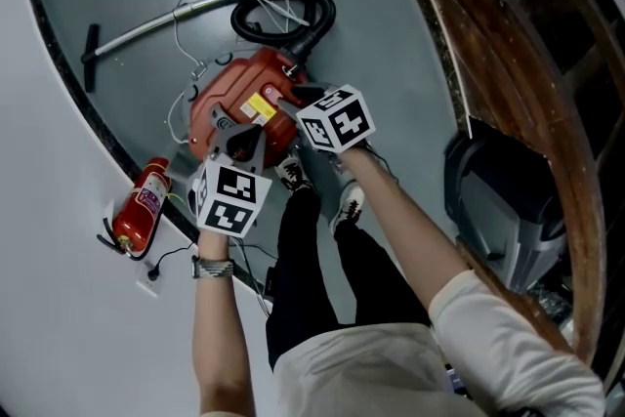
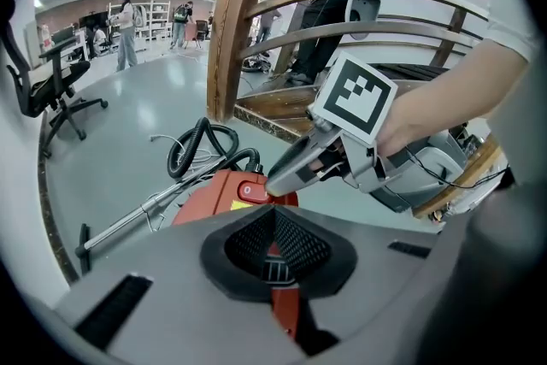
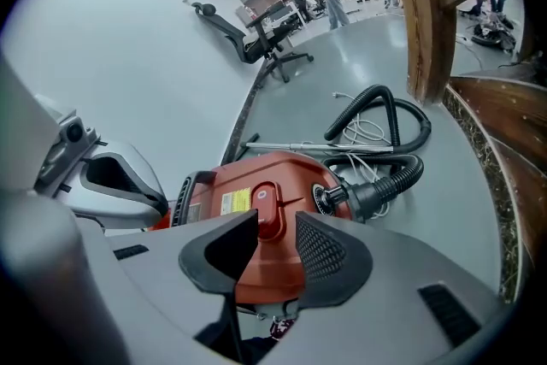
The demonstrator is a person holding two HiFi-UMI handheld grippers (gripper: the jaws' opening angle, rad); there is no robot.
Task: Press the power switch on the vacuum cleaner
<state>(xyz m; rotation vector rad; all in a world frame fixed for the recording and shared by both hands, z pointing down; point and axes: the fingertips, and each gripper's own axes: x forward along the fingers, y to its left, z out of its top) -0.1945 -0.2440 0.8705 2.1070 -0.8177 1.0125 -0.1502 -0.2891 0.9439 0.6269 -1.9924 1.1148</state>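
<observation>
Hidden in the head view: the power switch (image 3: 267, 208), lost beneath the right gripper (image 2: 280, 175) and its marker cube. Covered there too: the near end of the vacuum cleaner (image 1: 229, 98), under the left gripper (image 2: 275, 245). In the right gripper view, cut off along the bottom by the gripper's own grey body, only the top of the shell showing. Cannot tell whether the right gripper touches the power switch: from the left gripper view, tip right at its edge, contact too fine to make out.

Right gripper jaws spread, the power switch framed in the gap beyond them, pads clear of it. Left gripper jaws pressed together, mesh pads meeting, nothing made out between them, a strip of red shell visible underneath.

Sits on the grey floor (image 1: 391, 34), close to its curved dark left edge, just ahead of the person's shoes (image 1: 350, 203). Red rounded shell, black handle (image 3: 185, 198) at one end, yellow label (image 3: 236, 202) beside the red oval power switch with its small white mark. Black ribbed hose (image 3: 386, 180) plugged into the other end, looping away near a metal wand (image 1: 195, 10) and loose white cord (image 3: 367, 131).
</observation>
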